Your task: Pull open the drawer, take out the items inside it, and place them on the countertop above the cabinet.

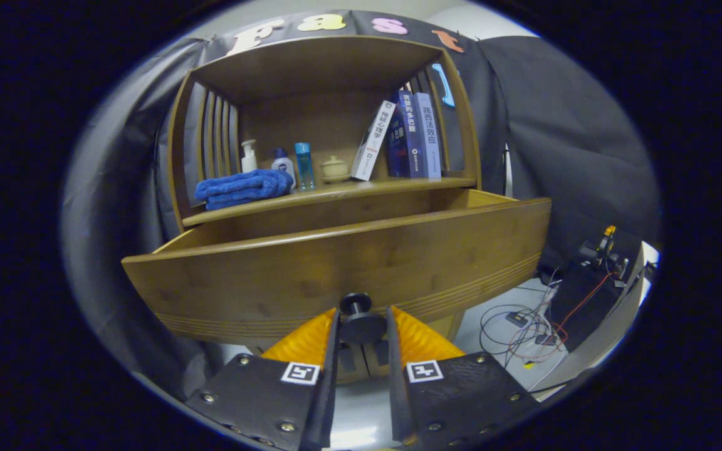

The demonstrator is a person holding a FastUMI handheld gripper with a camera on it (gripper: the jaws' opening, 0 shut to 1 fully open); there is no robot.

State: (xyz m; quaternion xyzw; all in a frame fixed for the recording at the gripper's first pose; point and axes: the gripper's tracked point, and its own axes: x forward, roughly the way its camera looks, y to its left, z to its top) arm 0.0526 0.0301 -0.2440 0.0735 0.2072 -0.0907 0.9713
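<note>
Wood: I see a bamboo-toned cabinet point(329, 75) with its drawer point(336, 263) pulled out toward me; the drawer front stands directly ahead of my fingers and hides whatever lies inside.
Knob: the drawer's dark round knob point(356, 305) sits low on the drawer front, at its middle.
Gripper: my gripper point(361, 322) has both fingers closed against the knob's two sides, clamped on it.
Countertop: the countertop point(336, 188) lies just above and behind the drawer.
On the countertop, left of the drawer's middle: a folded blue towel point(245, 186), then a white pump bottle point(249, 156), a small white-and-blue bottle point(283, 165), a slim blue bottle point(304, 165) and a pale lidded jar point(334, 169).
On the countertop, right of the drawer's middle: three books point(405, 134), the left one leaning.
Beside the drawer's right end: loose cables point(527, 329) on a pale floor, and a dark device point(599, 250) further off.
</note>
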